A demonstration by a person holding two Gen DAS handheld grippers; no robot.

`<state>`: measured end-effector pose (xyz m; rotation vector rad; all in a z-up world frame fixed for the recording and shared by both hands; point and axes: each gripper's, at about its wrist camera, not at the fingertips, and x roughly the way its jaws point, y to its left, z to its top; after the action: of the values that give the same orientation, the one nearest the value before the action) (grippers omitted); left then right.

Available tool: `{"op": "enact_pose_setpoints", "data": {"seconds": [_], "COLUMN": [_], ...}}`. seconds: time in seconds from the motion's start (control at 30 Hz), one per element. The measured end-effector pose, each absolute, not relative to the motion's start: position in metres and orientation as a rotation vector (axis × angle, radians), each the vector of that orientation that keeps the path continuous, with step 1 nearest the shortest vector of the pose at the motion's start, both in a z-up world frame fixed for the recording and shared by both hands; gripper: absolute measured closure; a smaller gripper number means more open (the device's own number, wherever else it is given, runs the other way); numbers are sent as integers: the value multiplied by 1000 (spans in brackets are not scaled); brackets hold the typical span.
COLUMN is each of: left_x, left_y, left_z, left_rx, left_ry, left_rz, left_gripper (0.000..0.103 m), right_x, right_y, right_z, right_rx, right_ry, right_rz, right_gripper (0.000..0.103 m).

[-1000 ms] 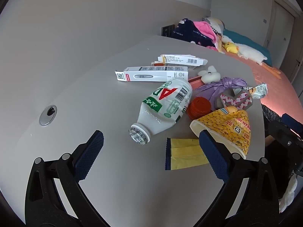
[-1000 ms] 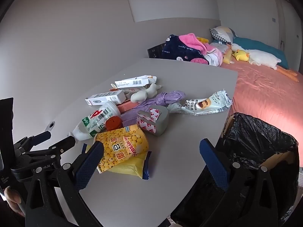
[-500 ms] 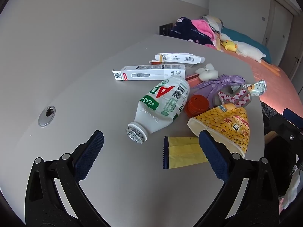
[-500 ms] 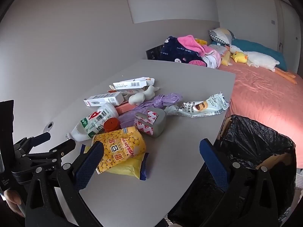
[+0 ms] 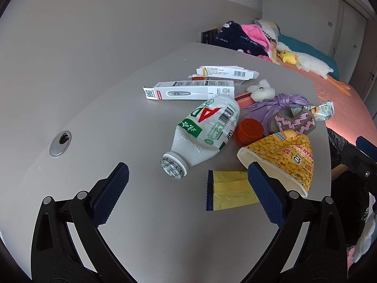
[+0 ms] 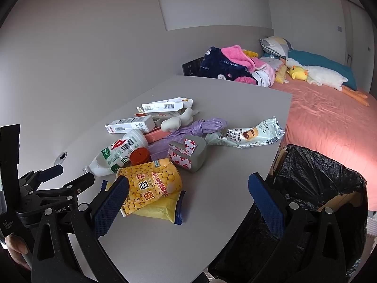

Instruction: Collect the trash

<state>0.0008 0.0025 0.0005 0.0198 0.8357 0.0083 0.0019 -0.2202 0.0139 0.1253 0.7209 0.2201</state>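
The left gripper (image 5: 186, 184) hangs spread wide and empty above the grey table (image 5: 113, 118), and the right gripper (image 6: 188, 192) is spread and empty as well, poised over the table corner beside the black-lined bin (image 6: 329, 188). Nothing looks collected yet. The likely trouble is the bottle (image 5: 207, 134): it lies on its side, round and light, so a pinch off its middle would probably make it roll or squirt free, and it touches the red cap (image 5: 249, 131), which could get knocked away. The yellow snack bag (image 5: 285, 158) is slippery film and overlaps the flat yellow wrapper (image 5: 229, 189), so a shallow grab may lift only one, or drag both toward the table edge. Taking the bottle as the landmark: its mouth points at the left gripper, just ahead of the open fingers; the snack bag lies right of it, by the right finger; the white boxes (image 5: 190, 90) lie beyond it.
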Motion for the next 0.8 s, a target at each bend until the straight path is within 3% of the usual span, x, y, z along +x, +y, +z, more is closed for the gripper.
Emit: {"op": "enact_pose_setpoints", "data": {"seconds": [0.8], "left_x": [2], "left_y": [3], "left_z": [-2], "left_rx": [11], "left_ry": [852], "left_rz": [-8], "left_gripper": [6], "right_x": [-2], "right_y": [-224], "right_z": [15], "right_rx": [135], "right_ry": [717], "right_rz": [220], "right_gripper": [2]}}
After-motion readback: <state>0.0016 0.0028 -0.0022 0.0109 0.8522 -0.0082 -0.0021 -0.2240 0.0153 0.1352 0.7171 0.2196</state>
